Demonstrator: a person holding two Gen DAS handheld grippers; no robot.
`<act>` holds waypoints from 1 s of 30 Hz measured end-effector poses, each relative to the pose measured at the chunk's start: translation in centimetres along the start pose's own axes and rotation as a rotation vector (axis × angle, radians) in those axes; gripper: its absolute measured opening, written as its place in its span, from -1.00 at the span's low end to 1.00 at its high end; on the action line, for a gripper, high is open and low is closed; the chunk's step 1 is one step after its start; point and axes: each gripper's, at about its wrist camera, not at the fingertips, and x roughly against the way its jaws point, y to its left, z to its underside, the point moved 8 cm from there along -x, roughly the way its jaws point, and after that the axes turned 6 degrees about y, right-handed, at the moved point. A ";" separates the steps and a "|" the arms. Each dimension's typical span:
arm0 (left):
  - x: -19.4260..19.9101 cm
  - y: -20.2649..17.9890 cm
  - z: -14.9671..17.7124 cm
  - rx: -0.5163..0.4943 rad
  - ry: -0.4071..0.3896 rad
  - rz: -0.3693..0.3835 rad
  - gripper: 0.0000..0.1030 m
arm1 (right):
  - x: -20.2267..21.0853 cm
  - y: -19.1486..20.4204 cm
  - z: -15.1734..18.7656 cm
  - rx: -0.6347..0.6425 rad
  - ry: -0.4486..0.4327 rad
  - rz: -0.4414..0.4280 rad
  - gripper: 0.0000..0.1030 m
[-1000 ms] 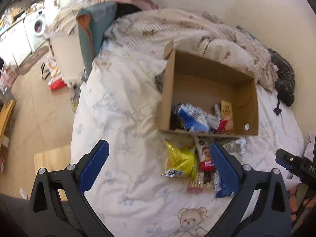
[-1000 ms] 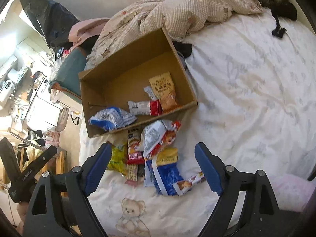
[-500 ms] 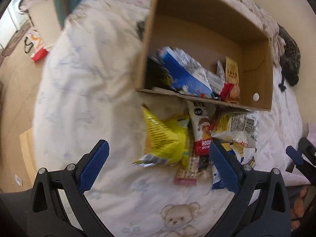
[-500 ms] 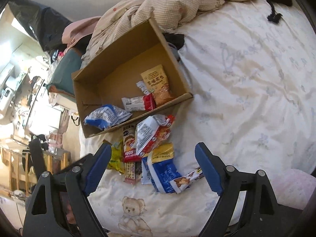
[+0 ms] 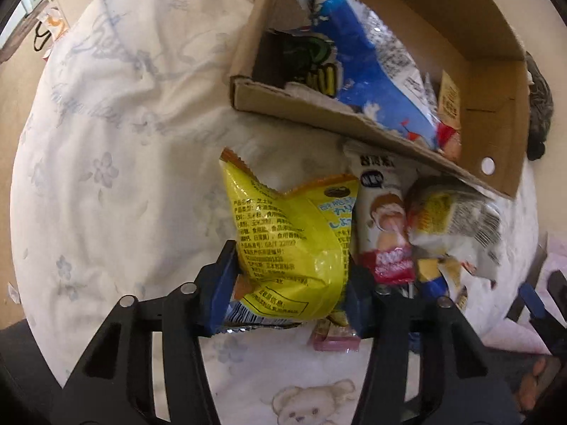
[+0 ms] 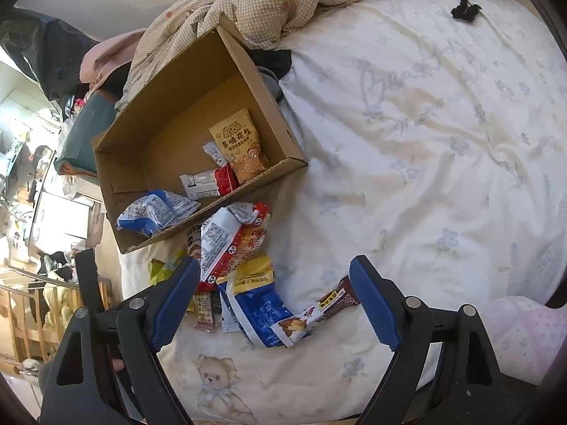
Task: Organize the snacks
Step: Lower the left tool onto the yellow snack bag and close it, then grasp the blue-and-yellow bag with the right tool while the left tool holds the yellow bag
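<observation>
The left gripper (image 5: 288, 283) pinches a crinkly yellow snack bag (image 5: 290, 248) beside the brown cardboard box (image 5: 496, 134). The right gripper (image 6: 274, 299) hangs spread wide over loose packets.

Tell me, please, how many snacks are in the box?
5 visible, near box's front wall: peanut packet, small white packet, red-white bar, blue bag, dark packet; more may hide.

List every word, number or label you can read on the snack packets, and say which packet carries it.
"多味花生": orange peanut packet inside the cardboard box.
"FOOD": red band of the white packet.
Yellow bag, clamped in the left hand-held gripper: print too small.
Others: blurred.
</observation>
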 end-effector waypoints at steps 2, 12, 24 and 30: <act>1.2 -0.2 0.6 0.006 -0.016 0.013 -0.23 | -0.2 0.0 0.1 0.006 0.006 0.010 0.72; 9.8 -1.2 2.7 -0.089 -0.090 0.025 -0.24 | -2.8 0.4 2.3 0.021 0.142 0.014 0.72; 11.8 1.1 2.9 -0.101 -0.146 -0.010 -0.24 | -8.4 4.7 4.1 0.238 0.281 0.115 0.70; 11.2 0.8 2.3 -0.107 -0.157 -0.025 -0.24 | -10.2 5.1 4.5 0.264 0.290 0.145 0.70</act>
